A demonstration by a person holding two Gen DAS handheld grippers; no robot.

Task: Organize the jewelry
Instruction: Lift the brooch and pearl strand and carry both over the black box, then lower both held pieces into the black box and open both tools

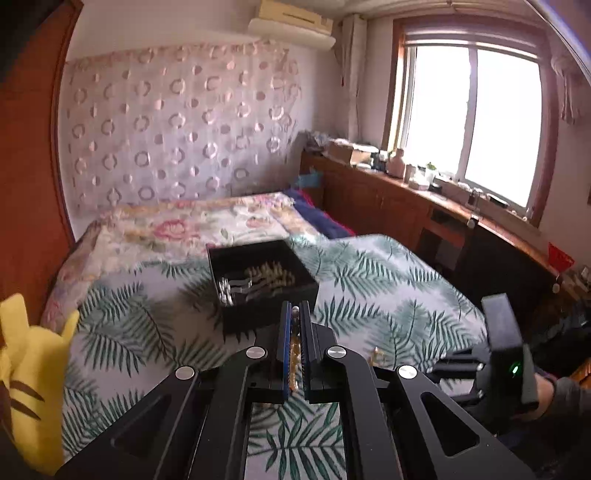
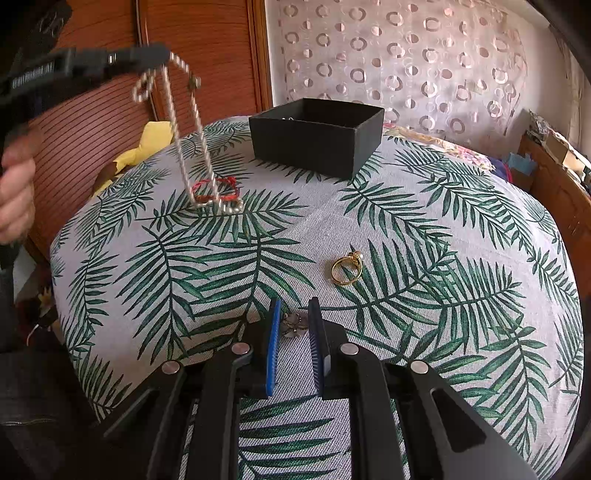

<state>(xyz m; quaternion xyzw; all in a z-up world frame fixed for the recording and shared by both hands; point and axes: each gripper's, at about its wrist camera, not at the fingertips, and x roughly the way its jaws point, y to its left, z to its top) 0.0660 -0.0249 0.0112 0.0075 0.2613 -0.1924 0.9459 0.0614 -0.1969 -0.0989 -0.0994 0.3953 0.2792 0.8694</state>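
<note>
1. Cloth with a green palm-leaf print (image 2: 258,251) covers the work surface; behind it a flowered bedspread (image 1: 177,225) runs back to a curtain with a ring pattern (image 1: 173,122).
2. Wooden panelling (image 2: 110,122) stands on the left of the right wrist view, and a yellow plush toy (image 1: 29,384) sits at the left edge of the cloth. In the left wrist view a low wooden cabinet (image 1: 388,192) crowded with small items runs under a bright window (image 1: 472,122) on the right, with an air conditioner (image 1: 295,26) high on the wall.
3. White lettering runs along the body of the left gripper (image 2: 162,55) in the right wrist view, too blurred to read.
4. The left gripper's jaws are pressed together on a beaded chain (image 2: 184,122), which hangs from them in a long loop; its lowest part reaches the cloth beside a red cord bracelet (image 2: 218,188). A hand (image 2: 14,192) holds this gripper's handle at the far left.
5. A black open box (image 2: 317,136) stands at the back of the cloth, with gold and silver pieces (image 1: 258,280) inside it.
6. A gold ring (image 2: 345,271) lies on the cloth, nearer the right gripper (image 2: 295,325) than the box.
7. The right gripper's jaws stand narrowly apart around a small flower-shaped piece (image 2: 293,325); I cannot tell whether the pads press on it.
</note>
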